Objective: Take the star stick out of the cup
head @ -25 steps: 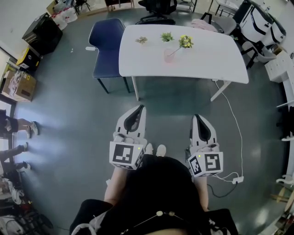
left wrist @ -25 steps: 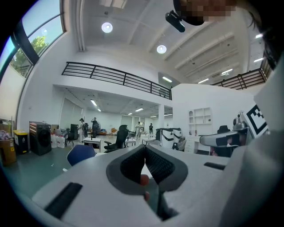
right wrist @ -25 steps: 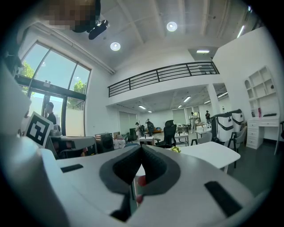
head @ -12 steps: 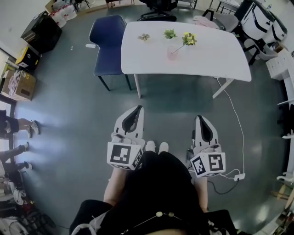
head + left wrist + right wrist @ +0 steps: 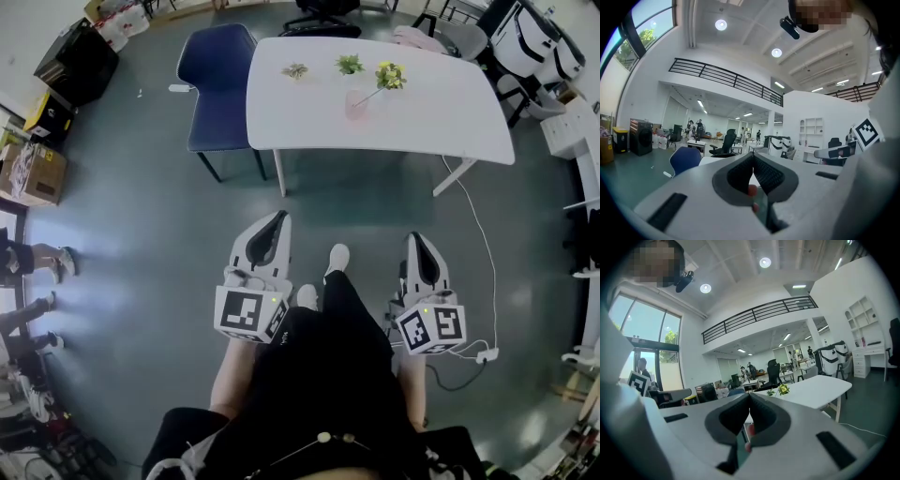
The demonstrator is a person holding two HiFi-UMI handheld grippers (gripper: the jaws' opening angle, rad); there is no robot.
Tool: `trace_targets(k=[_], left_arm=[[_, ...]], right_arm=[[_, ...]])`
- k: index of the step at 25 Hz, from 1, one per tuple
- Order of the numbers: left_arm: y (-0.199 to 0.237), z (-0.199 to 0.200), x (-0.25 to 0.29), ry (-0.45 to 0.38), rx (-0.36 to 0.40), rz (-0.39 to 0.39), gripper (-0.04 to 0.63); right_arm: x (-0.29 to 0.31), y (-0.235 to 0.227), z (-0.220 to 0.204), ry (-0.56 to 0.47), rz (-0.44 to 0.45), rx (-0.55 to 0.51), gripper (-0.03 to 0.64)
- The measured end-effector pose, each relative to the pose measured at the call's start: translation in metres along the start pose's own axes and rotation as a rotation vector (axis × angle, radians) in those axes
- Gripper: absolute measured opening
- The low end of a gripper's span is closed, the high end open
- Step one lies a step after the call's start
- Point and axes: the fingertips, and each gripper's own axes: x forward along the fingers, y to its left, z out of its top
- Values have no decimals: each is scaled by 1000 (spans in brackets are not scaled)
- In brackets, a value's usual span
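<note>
Left claw (image 5: 278, 223) is pinched shut on nothing, held low at the waist, well short of the bench (image 5: 300, 117). Up there the pink cup (image 5: 354, 106) holds the star stick (image 5: 367, 95), leaning. Right claw (image 5: 415, 242) is likewise closed and empty, probably because nothing is within reach.

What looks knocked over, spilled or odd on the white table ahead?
Nothing stands out. The pink cup stands upright on the white table with the stick leaning out of it, and no spill shows from this far.
</note>
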Motion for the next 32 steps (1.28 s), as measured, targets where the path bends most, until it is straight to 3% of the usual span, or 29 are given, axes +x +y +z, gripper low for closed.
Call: trace_targets(k=[9,17,23,28,32], left_arm=[[15,-7,64,21,-4,1,6],[34,12,210,9,14,16,6],[46,21,288,18,-48,61,6],[66,12,314,56,-62,103,6],[84,16,330,56,-76,114,6]], right_arm=[[74,-55,2,46,18,-7,36],[211,-125,11,133,113,-12,92],[307,-163,-12,264,182,30,94],[369,-181,-51,369,203,154,100],[413,-189,-83,454,193,184,100]])
